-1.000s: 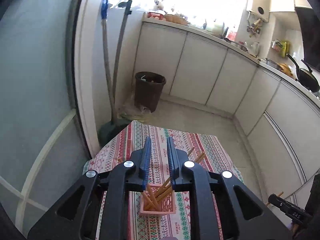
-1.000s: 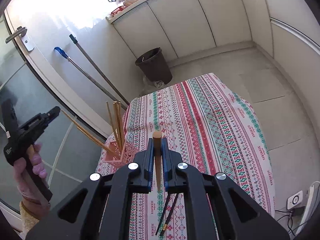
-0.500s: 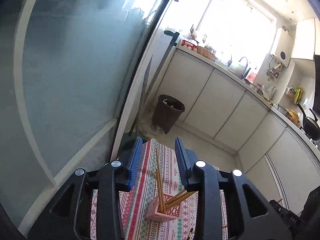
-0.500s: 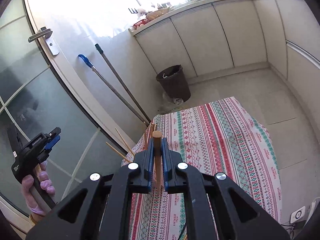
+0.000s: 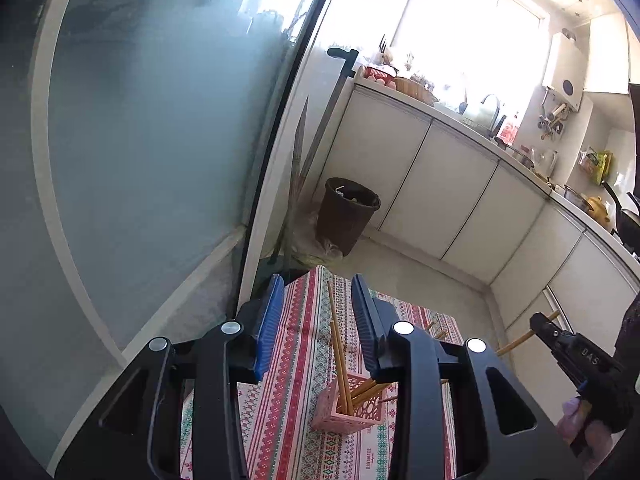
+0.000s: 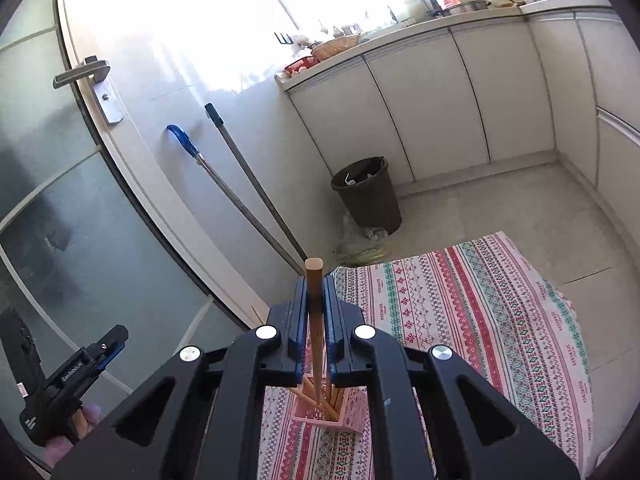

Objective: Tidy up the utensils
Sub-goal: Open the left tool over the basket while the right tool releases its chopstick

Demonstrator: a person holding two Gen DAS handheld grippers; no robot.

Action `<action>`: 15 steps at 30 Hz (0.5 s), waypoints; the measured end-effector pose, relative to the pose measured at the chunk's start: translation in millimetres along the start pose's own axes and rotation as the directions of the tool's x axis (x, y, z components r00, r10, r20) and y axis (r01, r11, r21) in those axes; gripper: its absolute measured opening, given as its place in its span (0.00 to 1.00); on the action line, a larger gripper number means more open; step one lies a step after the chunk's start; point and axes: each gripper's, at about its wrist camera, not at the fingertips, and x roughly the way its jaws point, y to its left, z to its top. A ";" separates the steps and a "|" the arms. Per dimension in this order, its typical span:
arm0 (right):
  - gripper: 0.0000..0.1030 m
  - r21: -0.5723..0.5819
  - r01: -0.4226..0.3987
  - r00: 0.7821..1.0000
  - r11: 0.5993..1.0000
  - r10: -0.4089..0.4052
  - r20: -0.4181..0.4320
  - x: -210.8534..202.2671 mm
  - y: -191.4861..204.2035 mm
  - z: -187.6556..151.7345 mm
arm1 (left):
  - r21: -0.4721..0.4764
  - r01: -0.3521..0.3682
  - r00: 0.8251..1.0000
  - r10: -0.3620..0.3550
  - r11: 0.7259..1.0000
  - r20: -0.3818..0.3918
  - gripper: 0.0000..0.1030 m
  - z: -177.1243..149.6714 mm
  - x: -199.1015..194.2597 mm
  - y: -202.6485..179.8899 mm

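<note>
The pink perforated plastic holder [image 6: 336, 410] stands on the bench's striped patterned tablecloth [image 6: 472, 304], containing several wooden chopsticks [image 5: 340, 356]. Above the holder, the right gripper [image 6: 315, 300] clamps one round wooden chopstick [image 6: 314, 304]. The left gripper [image 5: 316, 312] is partly open and empty. A dark waste bin [image 6: 370, 194] stands beyond the bench.

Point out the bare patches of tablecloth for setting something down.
Free: the wide stretch of tablecloth right of the pink holder, out to the far edge. Crowded: around the holder, where chopsticks splay out and the right gripper hovers with a wooden stick.
</note>
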 end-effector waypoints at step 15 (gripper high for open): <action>0.22 -0.112 0.082 0.994 0.990 -0.089 -0.059 -5.3 7.5 -36.7 | 0.115 0.012 0.997 -0.003 0.993 -0.084 0.46 -32.8 14.1 -29.5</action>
